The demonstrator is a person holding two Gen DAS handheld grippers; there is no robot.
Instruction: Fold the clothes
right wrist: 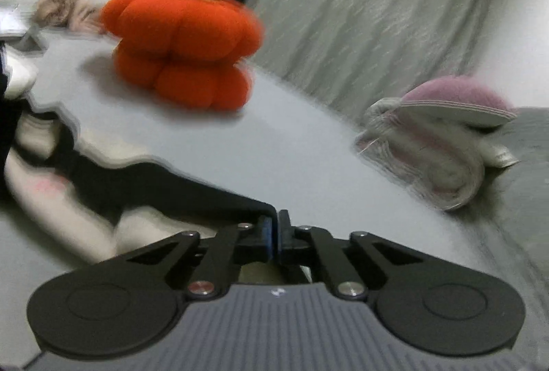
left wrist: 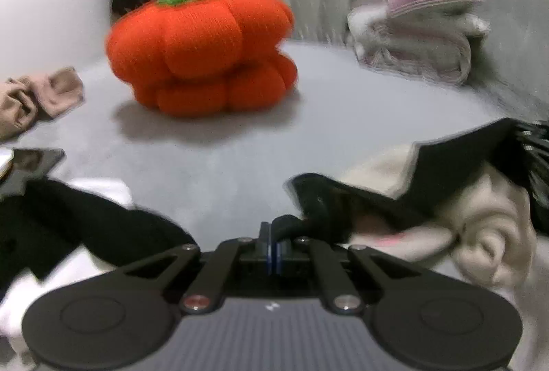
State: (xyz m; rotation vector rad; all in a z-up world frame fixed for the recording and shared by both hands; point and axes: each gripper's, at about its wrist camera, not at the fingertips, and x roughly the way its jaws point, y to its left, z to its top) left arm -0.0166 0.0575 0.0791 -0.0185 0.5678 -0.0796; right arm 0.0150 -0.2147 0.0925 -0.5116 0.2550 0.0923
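Note:
A black garment with a cream lining (left wrist: 446,178) lies rumpled on the grey surface (left wrist: 240,158) at the lower right of the left wrist view. Its black edge bunches up at the tips of my left gripper (left wrist: 273,242), whose jaws are shut on that fabric. In the right wrist view the same garment (right wrist: 154,189) stretches from the left edge toward the centre. One black corner ends between the fingertips of my right gripper (right wrist: 276,227), which is shut on it. Both views are blurred.
An orange plush pumpkin (left wrist: 202,51) sits mid-surface beyond the garment. A folded pink-and-white pile (left wrist: 422,31) rests at the back right. A beige cloth (left wrist: 37,96) and a dark glossy flat item (left wrist: 34,160) lie at the left. More black fabric (left wrist: 85,227) lies lower left.

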